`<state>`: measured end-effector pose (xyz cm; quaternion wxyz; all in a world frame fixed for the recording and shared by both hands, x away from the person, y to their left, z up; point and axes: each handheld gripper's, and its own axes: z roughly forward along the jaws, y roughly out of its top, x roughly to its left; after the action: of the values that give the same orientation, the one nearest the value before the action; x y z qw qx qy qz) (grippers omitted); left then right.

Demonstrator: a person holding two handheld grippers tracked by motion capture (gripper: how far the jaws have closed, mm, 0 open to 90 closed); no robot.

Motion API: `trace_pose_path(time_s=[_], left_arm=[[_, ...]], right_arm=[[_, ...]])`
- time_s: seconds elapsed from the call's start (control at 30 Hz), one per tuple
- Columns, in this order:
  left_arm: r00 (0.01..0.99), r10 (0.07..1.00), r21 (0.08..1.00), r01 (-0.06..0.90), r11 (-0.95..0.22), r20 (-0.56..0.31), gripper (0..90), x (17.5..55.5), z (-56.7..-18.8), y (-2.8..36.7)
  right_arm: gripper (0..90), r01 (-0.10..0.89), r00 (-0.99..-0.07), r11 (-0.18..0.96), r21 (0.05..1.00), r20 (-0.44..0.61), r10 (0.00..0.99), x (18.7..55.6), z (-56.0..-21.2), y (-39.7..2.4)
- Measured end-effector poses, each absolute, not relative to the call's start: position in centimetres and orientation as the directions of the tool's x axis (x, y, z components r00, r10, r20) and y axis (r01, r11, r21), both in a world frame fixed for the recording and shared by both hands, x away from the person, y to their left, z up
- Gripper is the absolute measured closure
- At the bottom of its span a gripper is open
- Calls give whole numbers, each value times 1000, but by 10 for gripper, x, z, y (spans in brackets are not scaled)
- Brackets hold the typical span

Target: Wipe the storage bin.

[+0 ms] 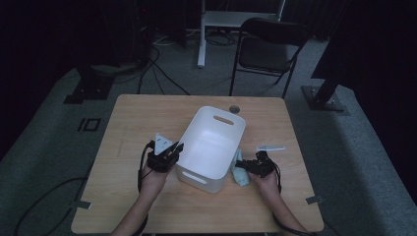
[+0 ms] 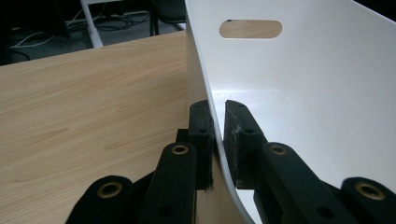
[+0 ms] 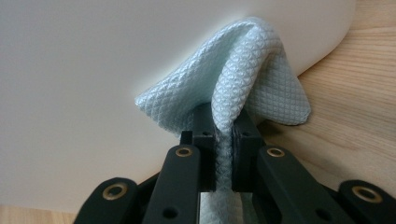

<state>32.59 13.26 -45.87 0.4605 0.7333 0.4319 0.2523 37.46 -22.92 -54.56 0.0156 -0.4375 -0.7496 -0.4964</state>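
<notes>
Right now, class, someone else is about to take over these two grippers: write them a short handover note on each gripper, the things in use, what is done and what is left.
Left gripper: jaws shut on the side wall of the white bin, steadying it on the table.
Right gripper: jaws shut on a fold of the pale blue cloth, just outside the bin's right wall.
Done: bin gripped, cloth pinched.
Left: probably lift the cloth over the rim and drop it in; the bin looks empty so far.

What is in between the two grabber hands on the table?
The white bin sits between them. The left gripper pinches the bin's wall, and the right gripper holds a pale cloth beside its other side. The high view shows this.
</notes>
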Motion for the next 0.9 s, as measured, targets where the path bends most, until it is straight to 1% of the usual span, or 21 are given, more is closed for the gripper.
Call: trace_pose_path(time_s=[0.23, 0.27, 0.3, 0.33, 0.37, 0.4, 0.43, 0.53, 0.6, 0.9], left_arm=[[483, 875, 893, 406, -197, -26, 827, 325, -458, 131], [480, 877, 892, 407, -197, -25, 828, 325, -458, 131], [480, 877, 892, 407, -197, -25, 828, 325, -458, 131], [478, 878, 891, 408, -197, -24, 828, 325, -458, 131], [479, 878, 891, 408, -200, -22, 829, 325, -458, 131], [479, 878, 891, 408, -200, -22, 830, 325, -458, 131], [480, 877, 891, 408, -199, -24, 830, 325, -458, 130], [490, 871, 892, 405, -201, -26, 830, 326, -458, 131], [490, 872, 892, 405, -201, -26, 829, 326, -458, 131], [493, 870, 894, 402, -199, -28, 826, 326, -459, 130]], right_arm=[[834, 630, -661, 121, 767, 447, 603, 359, -522, -227], [833, 609, -683, 111, 785, 448, 577, 352, -514, -227], [833, 609, -683, 111, 785, 448, 577, 352, -514, -227], [832, 591, -709, 97, 801, 459, 536, 344, -506, -227], [831, 581, -721, 92, 808, 460, 519, 340, -502, -226], [831, 581, -721, 92, 808, 460, 519, 340, -502, -226], [831, 561, -740, 89, 823, 451, 500, 334, -495, -225], [831, 537, -747, 115, 836, 408, 525, 330, -491, -221], [831, 548, -742, 101, 830, 427, 517, 332, -493, -221], [832, 586, -705, 118, 802, 433, 562, 340, -513, -221]])
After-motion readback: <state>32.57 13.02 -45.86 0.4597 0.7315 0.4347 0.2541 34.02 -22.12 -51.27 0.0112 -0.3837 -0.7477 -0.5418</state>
